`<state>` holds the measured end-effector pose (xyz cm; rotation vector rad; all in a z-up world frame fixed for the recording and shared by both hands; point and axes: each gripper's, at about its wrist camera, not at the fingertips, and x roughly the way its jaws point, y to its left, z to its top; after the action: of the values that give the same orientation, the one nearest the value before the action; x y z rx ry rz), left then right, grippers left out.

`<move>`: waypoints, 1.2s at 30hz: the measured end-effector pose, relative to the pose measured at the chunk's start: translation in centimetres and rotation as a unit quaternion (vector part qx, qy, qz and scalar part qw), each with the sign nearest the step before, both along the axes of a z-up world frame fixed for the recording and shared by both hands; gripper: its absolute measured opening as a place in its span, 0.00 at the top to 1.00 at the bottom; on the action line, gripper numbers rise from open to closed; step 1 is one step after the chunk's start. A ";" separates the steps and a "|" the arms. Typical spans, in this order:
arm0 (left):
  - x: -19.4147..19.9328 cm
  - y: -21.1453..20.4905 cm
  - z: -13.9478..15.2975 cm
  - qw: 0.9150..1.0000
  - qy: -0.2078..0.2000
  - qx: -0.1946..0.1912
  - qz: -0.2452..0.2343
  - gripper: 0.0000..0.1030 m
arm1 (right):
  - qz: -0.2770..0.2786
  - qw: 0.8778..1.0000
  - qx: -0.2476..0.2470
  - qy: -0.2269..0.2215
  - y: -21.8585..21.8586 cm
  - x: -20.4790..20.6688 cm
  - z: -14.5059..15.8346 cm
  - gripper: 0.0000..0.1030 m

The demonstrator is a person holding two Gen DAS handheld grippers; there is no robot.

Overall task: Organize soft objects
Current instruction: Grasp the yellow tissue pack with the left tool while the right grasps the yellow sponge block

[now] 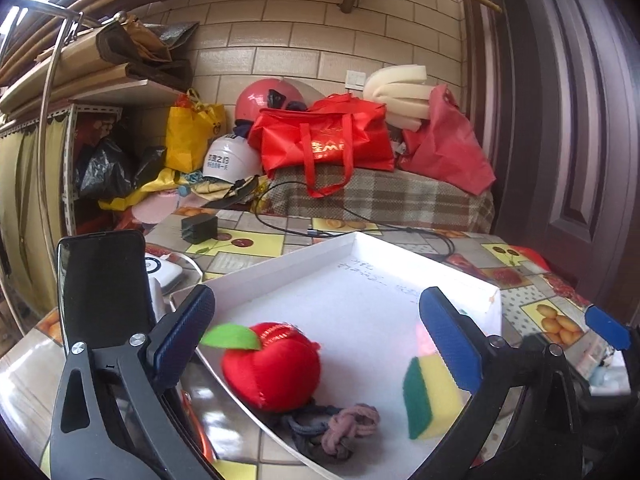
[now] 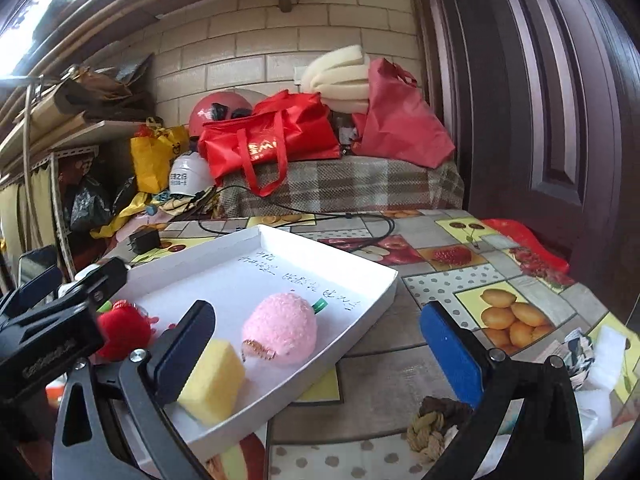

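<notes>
A shallow white box point(image 1: 288, 268) point(image 2: 360, 276) lies on the fruit-patterned table. In it are a red plush apple point(image 1: 272, 364) point(image 2: 124, 330), a yellow-green sponge point(image 1: 428, 396) point(image 2: 212, 380), a grey-pink knotted rope toy point(image 1: 340, 428) and a pink plush peach point(image 2: 282, 328). My left gripper point(image 1: 316, 336) is open over the box, above the apple and the sponge. My right gripper point(image 2: 320, 344) is open at the box's right edge, its left finger beside the sponge. A brown-tan knotted rope toy point(image 2: 434, 420) lies on the table under the right finger.
A black phone point(image 1: 104, 292) stands at the left, with a white device point(image 1: 164, 272) behind it. A black charger point(image 1: 200, 228) and cable point(image 1: 360, 232) lie behind the box. White soft items point(image 2: 604, 360) sit at the table's right. Bags and helmets crowd the back bench.
</notes>
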<state>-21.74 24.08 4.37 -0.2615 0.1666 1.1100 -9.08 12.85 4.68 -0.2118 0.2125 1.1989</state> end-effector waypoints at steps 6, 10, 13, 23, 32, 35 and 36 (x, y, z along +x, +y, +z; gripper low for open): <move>2.5 -3.8 0.1 0.994 0.014 0.004 -0.106 0.00 | 0.022 1.000 -0.005 0.015 -5.8 1.3 -0.1 0.00; 5.4 -7.4 0.2 0.980 0.044 0.010 -0.192 0.00 | -0.043 0.998 0.013 0.044 -10.4 6.4 0.2 0.00; 7.4 -9.6 0.1 0.964 0.055 -0.013 -0.261 0.00 | -0.104 0.991 0.032 0.083 -14.5 11.3 0.6 0.00; 16.2 -14.6 -2.2 0.890 0.140 -0.140 -0.411 0.01 | -0.056 0.972 -0.058 0.221 -19.0 18.7 -1.7 0.02; 21.3 -18.1 -3.1 0.886 0.217 -0.125 -0.390 0.01 | -0.007 0.967 -0.126 0.221 -17.0 17.0 -3.0 0.38; 21.9 -17.6 -4.0 0.886 0.237 -0.140 -0.374 0.01 | -0.005 0.963 -0.147 0.227 -16.5 17.0 -3.6 0.44; 22.3 -17.3 -4.3 0.885 0.246 -0.148 -0.366 0.01 | -0.005 0.962 -0.151 0.229 -16.4 17.1 -3.7 0.44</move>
<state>0.51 6.75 0.04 -0.1562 0.8273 0.3662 8.02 -3.58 1.00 -0.1959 0.8040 1.1899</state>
